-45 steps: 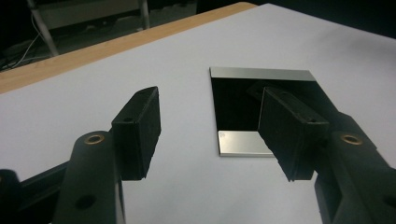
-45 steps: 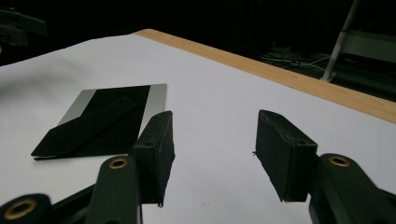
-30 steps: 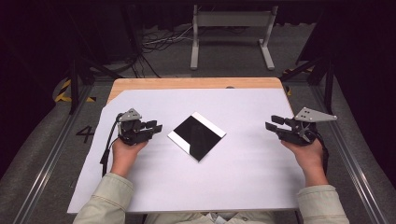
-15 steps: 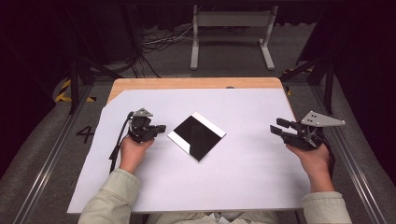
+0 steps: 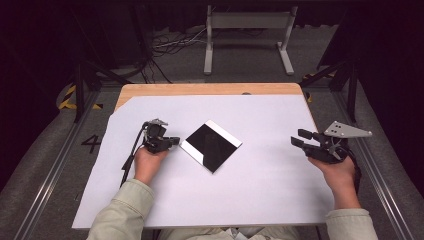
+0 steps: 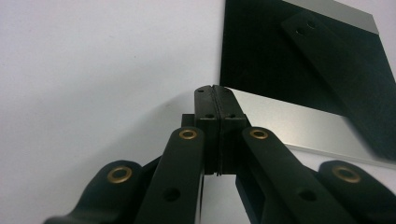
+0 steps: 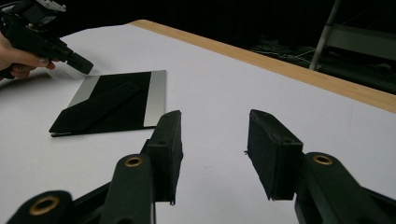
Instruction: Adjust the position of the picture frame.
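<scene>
One flat black square plate with silver-grey strips along two opposite edges (image 5: pixel 211 146), a black strut lying flat across its face, rests at the centre of the white paper-covered table (image 5: pixel 260 195), corner-on to the person. Left gripper (image 5: pixel 172 142): at nine o'clock of the plate, jaws pressed together on nothing, tips just beside its near corner. Right gripper (image 5: pixel 299 138): at three o'clock, well apart, jaws standing partly wide and empty. Handling, by judgement: thin, stiff, light, likely smooth and slippery on paper; lies too flush to pinch from above. Best hold: lift an edge or corner, then pinch across a silver strip.
</scene>
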Tool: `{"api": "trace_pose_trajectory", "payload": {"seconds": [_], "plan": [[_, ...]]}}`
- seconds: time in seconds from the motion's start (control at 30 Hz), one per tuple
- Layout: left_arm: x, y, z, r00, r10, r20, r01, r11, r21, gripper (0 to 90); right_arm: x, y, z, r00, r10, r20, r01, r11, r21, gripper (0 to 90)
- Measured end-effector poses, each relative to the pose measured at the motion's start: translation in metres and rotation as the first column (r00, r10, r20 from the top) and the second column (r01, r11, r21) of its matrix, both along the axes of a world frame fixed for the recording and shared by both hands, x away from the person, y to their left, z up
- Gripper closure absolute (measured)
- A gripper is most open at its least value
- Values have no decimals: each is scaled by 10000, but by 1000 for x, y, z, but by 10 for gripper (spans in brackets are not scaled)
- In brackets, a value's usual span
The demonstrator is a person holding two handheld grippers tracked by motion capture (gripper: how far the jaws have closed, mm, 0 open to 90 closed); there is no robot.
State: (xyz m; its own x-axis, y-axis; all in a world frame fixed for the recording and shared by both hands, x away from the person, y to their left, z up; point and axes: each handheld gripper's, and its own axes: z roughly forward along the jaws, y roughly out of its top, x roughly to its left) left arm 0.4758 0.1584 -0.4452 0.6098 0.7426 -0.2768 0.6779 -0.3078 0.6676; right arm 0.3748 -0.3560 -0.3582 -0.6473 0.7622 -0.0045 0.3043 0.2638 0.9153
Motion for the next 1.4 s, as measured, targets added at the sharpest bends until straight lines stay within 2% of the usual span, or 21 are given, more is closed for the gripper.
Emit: {"api": "trace_pose_trajectory", "payload": {"seconds": [0.33,0.47,0.53,0.6,0.9,1.2,1.4], "plan": [[2,1,-3,9996,0,-279,-11,9993,-377,899,-1,-1,1,10000,-10,53,10,10000,10,536],[1,0,-2,9998,-47,-218,41,9997,-255,899,0,-1,1,10000,-13,25,13,10000,69,535],[1,0,-2,9994,-150,-303,136,9989,-443,900,-1,-1,1,10000,6,20,-6,9999,106,536],[0,-1,-2,9997,-120,-227,112,9994,-323,900,-1,-1,1,10000,14,25,-14,9999,115,535],[-4,-5,0,9969,-603,-500,587,9977,-324,900,0,-1,2,10000,31,49,-31,9999,141,528],[-12,-17,2,9871,-1453,-668,1445,9894,-162,900,2,2,3,9999,118,66,-119,9998,162,527],[-15,-23,2,9746,-2087,-817,2075,9780,-237,900,2,2,3,9999,135,33,-136,9997,224,516]]}}
